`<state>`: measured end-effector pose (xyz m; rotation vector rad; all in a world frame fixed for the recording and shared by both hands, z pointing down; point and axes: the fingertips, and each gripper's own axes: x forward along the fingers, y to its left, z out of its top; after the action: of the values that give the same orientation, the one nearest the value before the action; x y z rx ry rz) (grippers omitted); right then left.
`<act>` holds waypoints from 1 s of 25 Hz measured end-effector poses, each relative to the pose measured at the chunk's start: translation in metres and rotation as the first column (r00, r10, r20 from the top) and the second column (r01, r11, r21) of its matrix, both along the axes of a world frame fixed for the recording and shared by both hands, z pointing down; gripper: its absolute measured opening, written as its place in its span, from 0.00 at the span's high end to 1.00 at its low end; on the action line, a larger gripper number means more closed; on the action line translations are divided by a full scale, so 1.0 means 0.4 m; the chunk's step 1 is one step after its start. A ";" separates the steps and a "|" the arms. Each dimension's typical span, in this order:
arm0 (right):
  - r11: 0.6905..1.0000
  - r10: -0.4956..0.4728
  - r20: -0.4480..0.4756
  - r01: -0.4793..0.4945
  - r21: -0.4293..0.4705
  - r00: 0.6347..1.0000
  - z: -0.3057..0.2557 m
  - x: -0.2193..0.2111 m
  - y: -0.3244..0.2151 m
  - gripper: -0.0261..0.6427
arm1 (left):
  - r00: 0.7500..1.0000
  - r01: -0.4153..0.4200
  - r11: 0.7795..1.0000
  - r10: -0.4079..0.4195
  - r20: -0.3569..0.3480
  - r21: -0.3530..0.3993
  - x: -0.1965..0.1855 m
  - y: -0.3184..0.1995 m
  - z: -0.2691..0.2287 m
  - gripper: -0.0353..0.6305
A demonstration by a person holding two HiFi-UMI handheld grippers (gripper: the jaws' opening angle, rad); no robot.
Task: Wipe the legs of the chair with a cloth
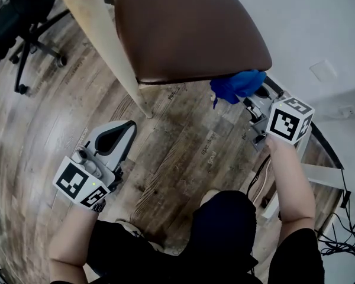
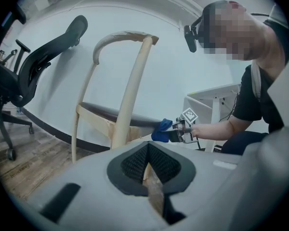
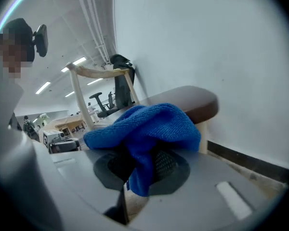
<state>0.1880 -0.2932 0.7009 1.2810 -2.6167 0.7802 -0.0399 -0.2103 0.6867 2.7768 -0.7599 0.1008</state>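
Right gripper grips cloth beside chair seat.

One left tongs, one right tongs, one blue cloth, one wooden chair, one office chair.

Cloth in the right gripper jaws: solid bright blue, looped weave. Both grippers: light grey shells, black ribbed pads. The left gripper matches. Cube: white with black square markers. Seat just past the right jaws: plain dark brown. Leg ahead of the left jaws: pale cream wood. Floor under both jaws: grey-brown planks, streaky grain. Wall beyond the right jaws: white with a dark baseboard. Office chair far left of the left jaws: black.
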 end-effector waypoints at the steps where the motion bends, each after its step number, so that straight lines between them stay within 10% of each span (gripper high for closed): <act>1: 1.000 0.027 -0.004 -0.027 -0.004 1.000 0.001 0.034 -0.006 0.86 | 1.000 0.000 1.000 0.000 0.001 -0.001 0.001 -0.001 0.002 0.95; 25: 0.971 0.156 0.103 -0.134 -0.198 0.982 0.280 0.176 -0.040 0.86 | 0.996 0.039 0.999 -0.036 0.078 -0.037 -0.030 -0.006 0.055 0.95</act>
<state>0.2584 -0.3092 0.8130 1.4223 -2.4815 1.1333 -0.0520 -0.2126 0.7088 2.7343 -0.8197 0.2146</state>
